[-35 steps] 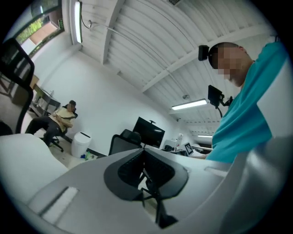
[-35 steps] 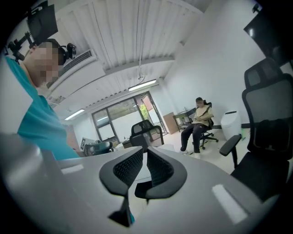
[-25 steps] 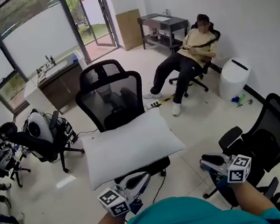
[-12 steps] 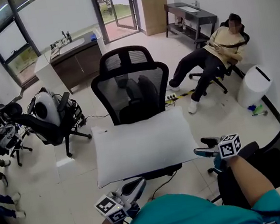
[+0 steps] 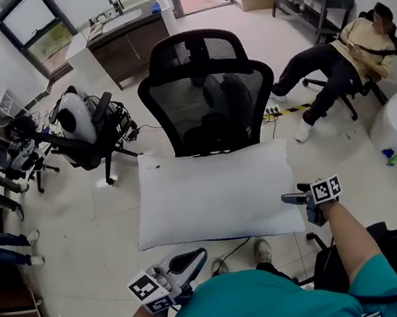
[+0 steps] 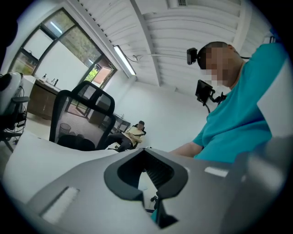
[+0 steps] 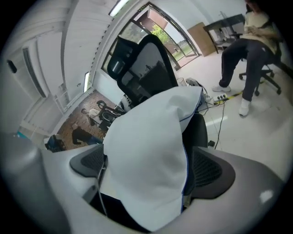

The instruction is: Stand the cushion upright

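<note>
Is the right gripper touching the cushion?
Cannot tell. In the right gripper view the end of the cushion fills the space between the jaws of the right gripper, which have just been opening; neither gap nor squeeze shows plainly.

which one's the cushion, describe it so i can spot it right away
Find the big black mesh office chair in the middle of the room. Across its seat, in front of the backrest, lies the cushion: a plump white rectangle lying flat, the only soft, pale thing against that dark chair.

Cushion lying on office chair seat, before its backrest, seated person behind, right
</note>
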Demonstrator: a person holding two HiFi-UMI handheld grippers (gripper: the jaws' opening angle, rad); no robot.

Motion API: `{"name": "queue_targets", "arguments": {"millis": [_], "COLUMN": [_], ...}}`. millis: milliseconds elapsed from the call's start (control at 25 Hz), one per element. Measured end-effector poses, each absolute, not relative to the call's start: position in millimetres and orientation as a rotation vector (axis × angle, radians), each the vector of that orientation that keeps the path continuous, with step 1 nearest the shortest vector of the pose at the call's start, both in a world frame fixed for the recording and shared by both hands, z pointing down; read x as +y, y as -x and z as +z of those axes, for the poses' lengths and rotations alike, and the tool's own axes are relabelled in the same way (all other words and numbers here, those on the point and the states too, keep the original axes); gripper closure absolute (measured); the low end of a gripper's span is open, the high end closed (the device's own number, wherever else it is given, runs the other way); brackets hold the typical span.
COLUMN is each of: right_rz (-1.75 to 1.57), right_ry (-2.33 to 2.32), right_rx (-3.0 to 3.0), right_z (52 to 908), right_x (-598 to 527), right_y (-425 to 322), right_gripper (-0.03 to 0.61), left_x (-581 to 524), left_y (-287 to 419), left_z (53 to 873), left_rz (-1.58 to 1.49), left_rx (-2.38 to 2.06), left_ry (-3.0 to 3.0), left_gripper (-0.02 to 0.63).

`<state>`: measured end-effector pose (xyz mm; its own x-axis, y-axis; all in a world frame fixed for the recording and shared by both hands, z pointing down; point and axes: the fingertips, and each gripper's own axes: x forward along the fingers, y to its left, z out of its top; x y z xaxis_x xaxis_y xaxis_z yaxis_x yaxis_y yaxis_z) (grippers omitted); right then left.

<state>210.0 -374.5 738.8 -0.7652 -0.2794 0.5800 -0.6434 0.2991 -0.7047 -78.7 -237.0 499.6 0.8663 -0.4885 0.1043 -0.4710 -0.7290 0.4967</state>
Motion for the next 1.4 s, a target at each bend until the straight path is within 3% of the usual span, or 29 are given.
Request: {"name": "queue_targets", "arguments": {"millis": [320,360,400,480,640,1080,1400], "right_rz": [1.716,1.741,1.757,1.738,1.682,1.251,0.825], "right_ry": [-0.430,-0.399,-0.373,-0.332,-0.306,-0.089,-0.196], "right_rx": [-2.269,-2.281,-2.287,-2.303,-2.384,-2.742,-2.630], "right_z": [794,794,794,791,767,551,438], "right_x": [-386,-386,-385,-381,-379,-374,-297], "right_y": [-165,-163,-162,-160,-156,-104,-93], "right_gripper": [-0.012,0.031,0.147,0.303,0.447,0.510,0.520], "left_x": [-260,-262,-263,-265,-266,-265,-229], "left_y": [51,49,47,42,36,43,84], "left_z": [517,519,521,525,528,492,461], "left_rz": [-0.062,-0.060,-0.058,-0.059,-0.082,-0.236,-0.282], "left_rx": [-0.893,-0.908,-0.919,-0.936,-0.957,-0.793,-0.501], "left_ry": [-2.370,-2.364,-2.359,-2.351,-2.332,-2.475,-2.684], "left_gripper": [0.601,0.601,0.601,0.601,0.601,0.601,0.601]}}
